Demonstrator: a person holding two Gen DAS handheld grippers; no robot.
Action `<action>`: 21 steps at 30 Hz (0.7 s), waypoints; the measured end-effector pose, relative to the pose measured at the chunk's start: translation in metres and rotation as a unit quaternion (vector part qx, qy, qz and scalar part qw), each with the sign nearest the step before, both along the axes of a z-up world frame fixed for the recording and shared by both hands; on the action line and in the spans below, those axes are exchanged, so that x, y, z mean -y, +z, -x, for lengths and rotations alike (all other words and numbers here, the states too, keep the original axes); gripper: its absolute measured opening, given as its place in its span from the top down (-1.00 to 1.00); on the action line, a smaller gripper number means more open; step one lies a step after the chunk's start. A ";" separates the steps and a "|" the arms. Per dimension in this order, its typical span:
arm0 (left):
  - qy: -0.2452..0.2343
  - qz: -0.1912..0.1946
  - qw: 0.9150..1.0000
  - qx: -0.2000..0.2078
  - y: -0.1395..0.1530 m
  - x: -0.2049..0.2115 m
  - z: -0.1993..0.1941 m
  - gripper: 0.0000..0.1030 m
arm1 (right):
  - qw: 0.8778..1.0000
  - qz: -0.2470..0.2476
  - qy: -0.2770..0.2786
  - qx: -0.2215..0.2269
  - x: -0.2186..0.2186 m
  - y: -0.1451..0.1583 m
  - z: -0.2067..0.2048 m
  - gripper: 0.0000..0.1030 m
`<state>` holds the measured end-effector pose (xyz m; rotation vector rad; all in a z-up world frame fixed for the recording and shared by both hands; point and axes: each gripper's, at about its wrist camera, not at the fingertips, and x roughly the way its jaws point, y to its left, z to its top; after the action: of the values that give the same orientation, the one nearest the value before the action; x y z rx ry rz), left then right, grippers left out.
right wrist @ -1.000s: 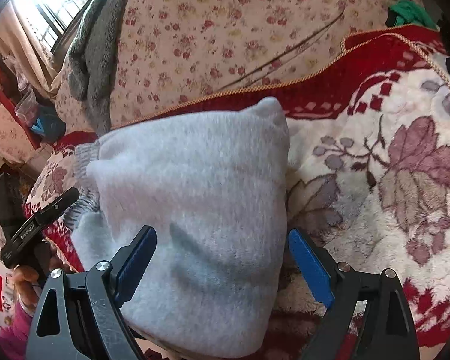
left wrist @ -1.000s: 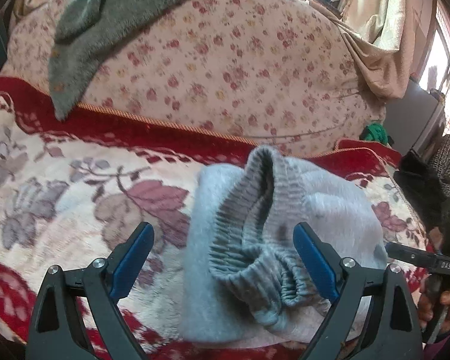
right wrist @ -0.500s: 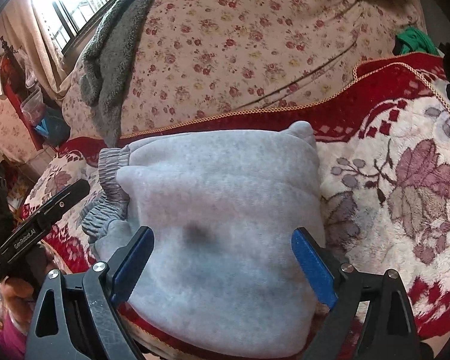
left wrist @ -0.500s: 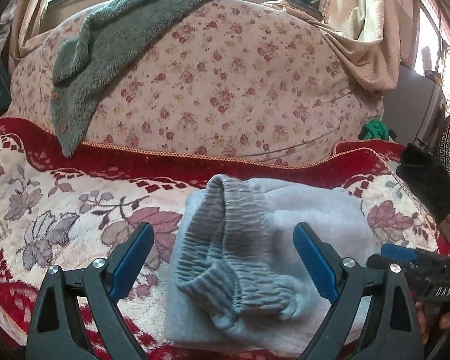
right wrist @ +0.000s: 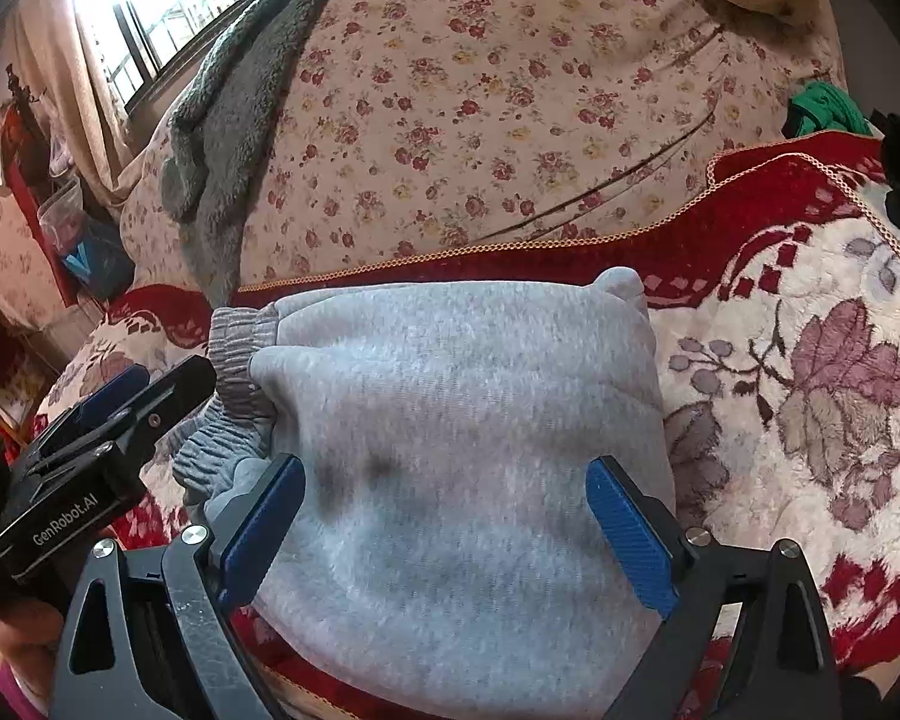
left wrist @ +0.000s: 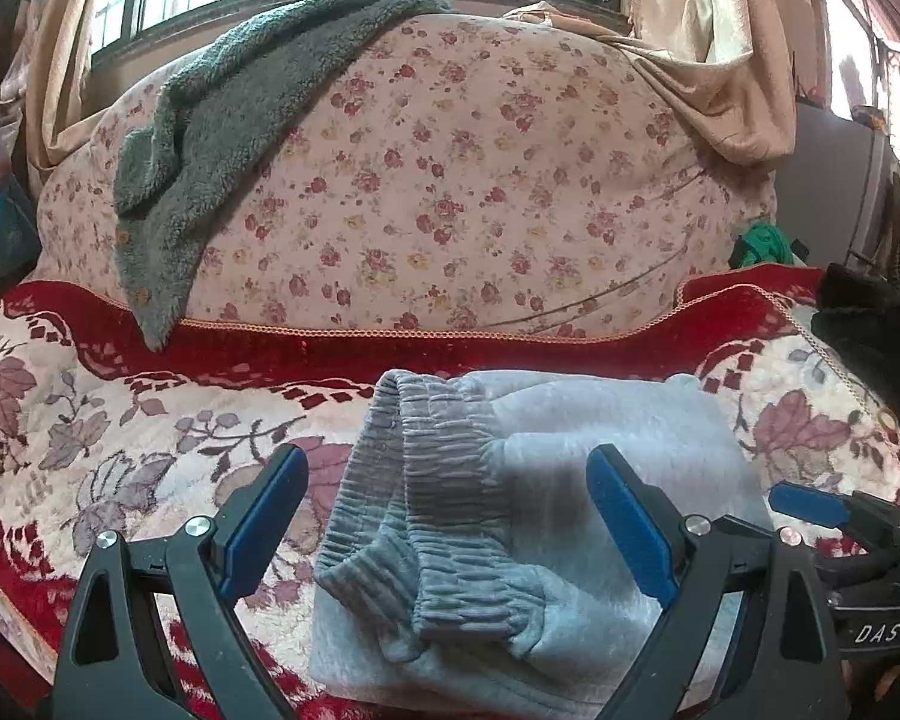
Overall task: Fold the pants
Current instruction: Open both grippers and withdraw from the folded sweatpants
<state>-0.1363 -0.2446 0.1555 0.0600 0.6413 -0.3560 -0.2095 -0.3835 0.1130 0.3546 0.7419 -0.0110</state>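
Note:
The grey pants (left wrist: pixel 546 516) lie folded into a compact bundle on the red floral blanket (left wrist: pixel 120 456), with the ribbed elastic waistband (left wrist: pixel 426 498) bunched on the left side. They also show in the right wrist view (right wrist: pixel 462 420). My left gripper (left wrist: pixel 447 516) is open and empty, hovering just above and in front of the waistband end. My right gripper (right wrist: pixel 444 522) is open and empty over the smooth right part of the bundle. The left gripper's body shows in the right wrist view (right wrist: pixel 90 450) at the left.
A large floral cushion (left wrist: pixel 450 180) stands behind the blanket with a grey fleece garment (left wrist: pixel 228 120) draped over it. A black garment (left wrist: pixel 864 330) lies at the right edge, a green item (left wrist: pixel 762 243) behind it. Curtains and a window are at the back.
Both grippers have drawn back and up from the pants. The waistband has settled down onto the bundle. The jaws stayed open.

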 end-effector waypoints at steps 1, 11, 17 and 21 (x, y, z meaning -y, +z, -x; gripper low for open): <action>0.003 -0.001 1.000 0.000 0.000 0.001 0.000 -0.82 | 1.000 0.001 0.000 0.001 0.000 0.000 0.000 -0.90; 0.000 -0.020 1.000 0.000 -0.001 0.017 0.004 -0.82 | 1.000 0.008 -0.008 0.001 0.007 -0.002 0.009 -0.90; -0.012 -0.024 1.000 0.005 0.002 0.028 0.010 -0.82 | 1.000 0.003 -0.012 0.004 0.013 0.000 0.014 -0.91; -0.016 -0.023 1.000 0.004 0.003 0.031 0.012 -0.82 | 1.000 0.004 -0.013 0.005 0.014 0.001 0.016 -0.91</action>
<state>-0.1485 -0.2755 0.1583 0.1160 0.6410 -0.3722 -0.2254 -0.3976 0.1143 0.3554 0.7271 -0.0367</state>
